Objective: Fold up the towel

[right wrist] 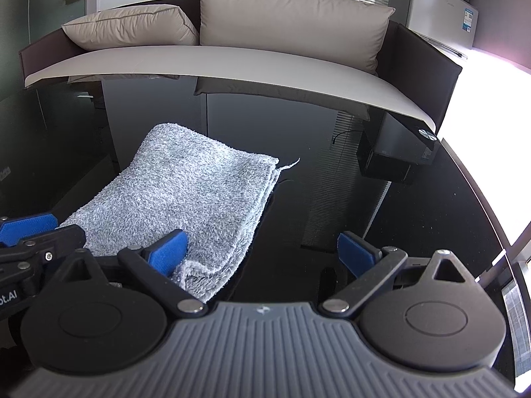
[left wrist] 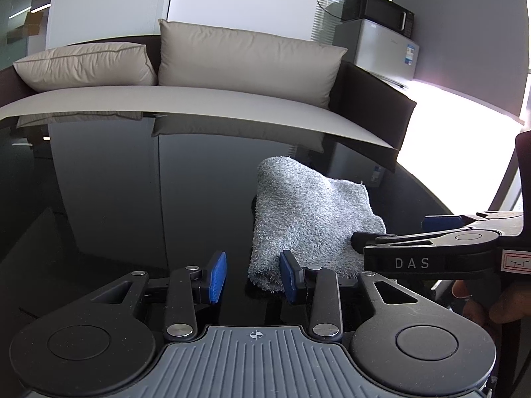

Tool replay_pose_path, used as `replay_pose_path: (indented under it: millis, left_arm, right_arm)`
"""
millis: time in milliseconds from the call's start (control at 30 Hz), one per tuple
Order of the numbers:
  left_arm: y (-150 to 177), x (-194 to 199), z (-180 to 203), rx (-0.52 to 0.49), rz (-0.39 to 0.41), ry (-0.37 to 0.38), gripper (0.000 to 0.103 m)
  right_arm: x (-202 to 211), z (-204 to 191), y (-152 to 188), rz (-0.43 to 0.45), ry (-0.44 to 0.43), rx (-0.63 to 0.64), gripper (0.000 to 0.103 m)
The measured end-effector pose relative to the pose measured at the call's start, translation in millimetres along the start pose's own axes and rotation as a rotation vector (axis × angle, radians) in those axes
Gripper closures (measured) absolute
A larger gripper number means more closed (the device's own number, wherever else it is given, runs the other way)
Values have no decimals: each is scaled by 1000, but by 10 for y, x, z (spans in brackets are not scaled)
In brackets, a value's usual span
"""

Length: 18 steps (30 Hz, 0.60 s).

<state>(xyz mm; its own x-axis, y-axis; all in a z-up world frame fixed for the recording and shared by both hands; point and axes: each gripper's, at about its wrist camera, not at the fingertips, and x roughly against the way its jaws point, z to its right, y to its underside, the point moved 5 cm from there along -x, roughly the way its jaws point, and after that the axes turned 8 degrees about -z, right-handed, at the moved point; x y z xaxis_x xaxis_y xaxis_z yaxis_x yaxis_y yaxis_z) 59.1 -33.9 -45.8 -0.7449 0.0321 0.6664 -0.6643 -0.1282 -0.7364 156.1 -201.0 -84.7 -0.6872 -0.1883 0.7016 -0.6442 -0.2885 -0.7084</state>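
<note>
The left gripper (left wrist: pixel 253 277) is held with its blue pads parted by a moderate gap and nothing is gripped between them; its right pad (left wrist: pixel 288 277) is set just against the near-left corner of the grey terry towel (left wrist: pixel 308 219), the rest of the claw lying to the left of the towel over bare glass. The right gripper (right wrist: pixel 262 253) is spread wide and is likewise empty: its left pad (right wrist: pixel 167 252) rests on or just over the towel's near edge, while its right pad (right wrist: pixel 355 253) hangs well to the right of the towel.

The towel is seen already doubled into a compact oblong, with stacked layers showing along its right edge (right wrist: pixel 270 179) and a rounded fold at its far end. It lies flat on the black glass table (right wrist: pixel 365 199), with the sofa's beige cushions (right wrist: pixel 292 20) well beyond it. A loose thread (right wrist: pixel 290 165) trails off its far-right corner.

Such a bundle fits either a finished fold just let go or a half-folded towel awaiting another fold, and the pictures do not settle which. If more is to be folded, all layers at a corner are best pinched together so that none slips; if the towel is being released, the pads are best drawn clear without the pile being dragged askew on the slick glass.
</note>
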Motion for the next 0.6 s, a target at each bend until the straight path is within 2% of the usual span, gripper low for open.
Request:
replay_pose_path:
  millis: [433, 600]
  left_arm:
    - [-68, -61, -61, 9, -12, 4, 66]
    - [-131, -20, -160, 60, -21, 20, 66]
  right_arm:
    - [-25, -2, -33, -1, -3, -18, 4]
    - [-4, -18, -25, -4, -1, -29, 4]
